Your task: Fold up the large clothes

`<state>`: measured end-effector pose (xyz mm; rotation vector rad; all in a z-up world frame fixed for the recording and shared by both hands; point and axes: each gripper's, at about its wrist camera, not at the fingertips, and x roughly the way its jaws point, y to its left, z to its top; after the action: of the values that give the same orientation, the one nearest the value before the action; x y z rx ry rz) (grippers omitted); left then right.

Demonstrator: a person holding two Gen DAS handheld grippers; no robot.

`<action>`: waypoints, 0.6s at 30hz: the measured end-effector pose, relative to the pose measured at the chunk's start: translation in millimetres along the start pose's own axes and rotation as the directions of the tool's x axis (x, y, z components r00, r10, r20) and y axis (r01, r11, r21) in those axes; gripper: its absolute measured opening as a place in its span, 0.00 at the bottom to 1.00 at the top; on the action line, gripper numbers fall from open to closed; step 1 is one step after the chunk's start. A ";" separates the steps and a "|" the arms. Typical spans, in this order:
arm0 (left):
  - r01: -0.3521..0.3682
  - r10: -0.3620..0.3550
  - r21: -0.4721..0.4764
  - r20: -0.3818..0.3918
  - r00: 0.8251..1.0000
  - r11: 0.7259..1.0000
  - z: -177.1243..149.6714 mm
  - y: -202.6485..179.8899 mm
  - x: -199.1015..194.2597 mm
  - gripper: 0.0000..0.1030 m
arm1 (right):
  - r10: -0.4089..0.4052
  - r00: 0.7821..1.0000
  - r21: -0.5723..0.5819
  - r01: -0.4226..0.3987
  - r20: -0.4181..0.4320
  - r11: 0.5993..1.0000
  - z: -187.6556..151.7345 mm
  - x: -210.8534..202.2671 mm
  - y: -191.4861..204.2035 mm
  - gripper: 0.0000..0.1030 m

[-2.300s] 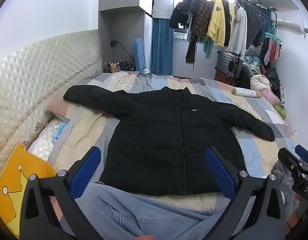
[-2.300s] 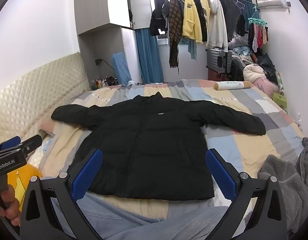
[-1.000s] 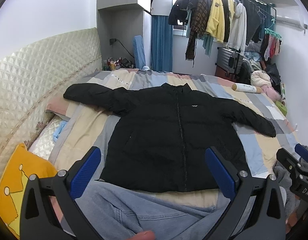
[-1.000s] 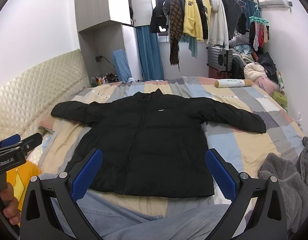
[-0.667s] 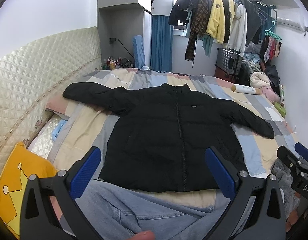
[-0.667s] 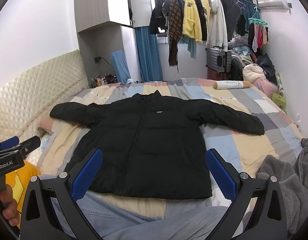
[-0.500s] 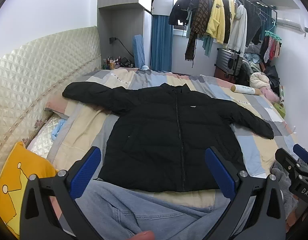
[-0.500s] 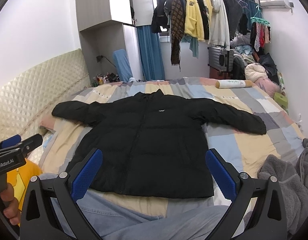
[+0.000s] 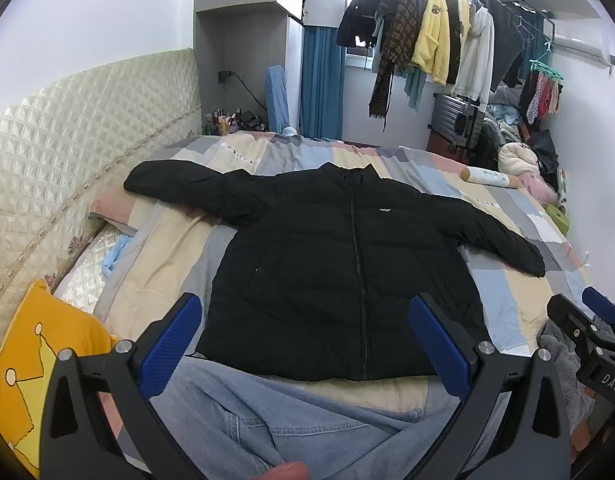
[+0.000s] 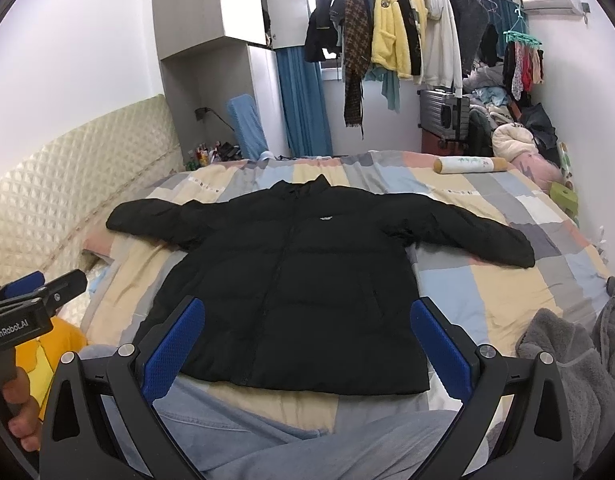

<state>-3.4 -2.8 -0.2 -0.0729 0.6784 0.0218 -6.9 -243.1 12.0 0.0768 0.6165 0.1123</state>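
A black puffer jacket [image 9: 339,264] lies flat and zipped on the bed, front up, both sleeves spread out; it also shows in the right wrist view [image 10: 307,272]. My left gripper [image 9: 303,332] is open and empty, held above the jacket's near hem. My right gripper [image 10: 303,332] is open and empty, also above the near hem. Each gripper shows at the edge of the other's view: the right one [image 9: 587,328] and the left one [image 10: 39,292].
The patchwork bed cover [image 10: 499,280] lies under the jacket. Blue jeans [image 9: 307,412] lie at the near edge. A yellow pillow [image 9: 31,352] sits at left, a grey fleece [image 10: 579,368] at right, a rolled tube [image 10: 467,166] at the far side. A padded headboard [image 9: 67,152] runs along the left.
Both grippers have drifted only slightly; the jacket has not moved and the jaws have stayed open.
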 end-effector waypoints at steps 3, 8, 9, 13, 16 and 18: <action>0.002 -0.002 0.001 0.007 1.000 1.000 2.2 -0.6 -2.9 1.00 | 0.002 1.000 0.000 -0.002 0.000 1.000 0.6 -0.3 -2.0 1.00; -0.001 0.001 -0.004 0.006 1.000 1.000 -0.3 0.8 -3.6 1.00 | 0.003 1.000 0.004 -0.003 -0.002 1.000 0.0 -0.1 -0.6 1.00; 0.000 0.000 -0.008 0.002 1.000 1.000 -1.1 1.5 -2.9 1.00 | 0.005 1.000 0.005 -0.005 -0.003 1.000 -0.5 0.1 -1.5 1.00; 0.000 0.000 0.006 -0.009 1.000 1.000 2.9 3.1 1.5 1.00 | 0.003 1.000 0.004 -0.003 -0.008 1.000 -0.4 0.4 -4.1 1.00; -0.009 0.009 -0.005 -0.002 1.000 1.000 5.0 9.0 3.0 1.00 | 0.009 1.000 0.010 -0.009 -0.015 1.000 -2.6 1.2 -5.3 1.00; -0.012 0.012 -0.014 -0.007 1.000 1.000 4.6 11.4 6.5 1.00 | 0.019 0.999 0.018 -0.018 -0.028 1.000 -3.8 5.1 -7.6 1.00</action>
<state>4.1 8.9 -1.4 -0.0822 0.6860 0.0374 -4.3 -249.8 5.2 0.0983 0.6455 0.1262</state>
